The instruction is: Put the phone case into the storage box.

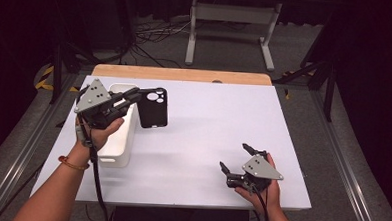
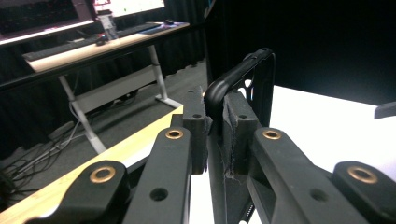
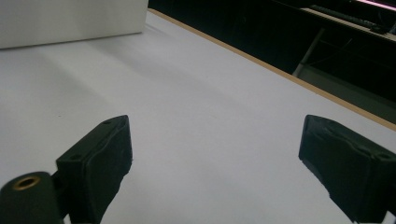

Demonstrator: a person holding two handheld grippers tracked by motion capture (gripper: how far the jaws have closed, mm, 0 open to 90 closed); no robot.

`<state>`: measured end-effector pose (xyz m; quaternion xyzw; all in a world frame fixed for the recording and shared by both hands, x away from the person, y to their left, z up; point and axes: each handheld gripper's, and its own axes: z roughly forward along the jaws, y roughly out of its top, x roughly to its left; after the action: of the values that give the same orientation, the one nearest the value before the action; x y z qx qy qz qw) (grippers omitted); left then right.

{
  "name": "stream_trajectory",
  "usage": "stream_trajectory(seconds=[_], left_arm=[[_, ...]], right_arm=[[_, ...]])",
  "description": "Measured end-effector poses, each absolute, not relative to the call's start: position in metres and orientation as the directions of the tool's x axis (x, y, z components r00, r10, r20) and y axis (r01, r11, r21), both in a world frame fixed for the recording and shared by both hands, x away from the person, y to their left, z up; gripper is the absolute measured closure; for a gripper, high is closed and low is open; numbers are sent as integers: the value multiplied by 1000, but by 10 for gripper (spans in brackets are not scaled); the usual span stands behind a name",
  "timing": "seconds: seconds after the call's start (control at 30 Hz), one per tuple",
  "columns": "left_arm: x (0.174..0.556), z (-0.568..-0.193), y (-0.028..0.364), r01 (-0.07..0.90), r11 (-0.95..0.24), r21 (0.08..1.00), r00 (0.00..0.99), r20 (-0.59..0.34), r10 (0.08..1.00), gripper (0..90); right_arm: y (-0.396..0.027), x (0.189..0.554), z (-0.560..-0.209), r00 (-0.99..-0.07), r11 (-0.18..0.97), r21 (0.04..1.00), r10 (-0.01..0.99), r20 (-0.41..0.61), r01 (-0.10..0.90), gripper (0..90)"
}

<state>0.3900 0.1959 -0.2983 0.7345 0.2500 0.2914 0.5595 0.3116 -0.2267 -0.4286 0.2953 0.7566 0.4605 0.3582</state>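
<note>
Gripping matte black phone case (image 1: pixel 152 107), left gripper (image 1: pixel 133 95) fingers clamped.

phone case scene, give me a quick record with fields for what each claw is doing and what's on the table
left claw: shut on the edge of the black phone case, held up off the table
phone case: black, empty, camera cutout at the top end
right claw: open, nothing between its jaws, low over the white table
white bin: on the table's left side, under the left hand
right hand: near the table's front edge
</note>
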Motion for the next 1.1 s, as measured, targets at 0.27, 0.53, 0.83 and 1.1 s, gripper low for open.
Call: stream_trajectory(seconds=[0.27,0.53,0.83,1.1], left_arm=[[394,-294,215,45,-246,968,675,152,722,820],[397,-292,229,50,-248,968,653,156,741,821],[403,-290,244,62,-249,967,626,157,764,820],[409,-292,253,72,-244,967,603,153,783,821]], right_arm=[[-225,312,-430,-578,414,902,768,-275,120,107],[-225,311,-430,-580,408,905,769,-271,119,108],[-224,311,-430,-584,411,904,765,-270,120,109],[-224,311,-430,-588,414,902,762,-272,120,111]])
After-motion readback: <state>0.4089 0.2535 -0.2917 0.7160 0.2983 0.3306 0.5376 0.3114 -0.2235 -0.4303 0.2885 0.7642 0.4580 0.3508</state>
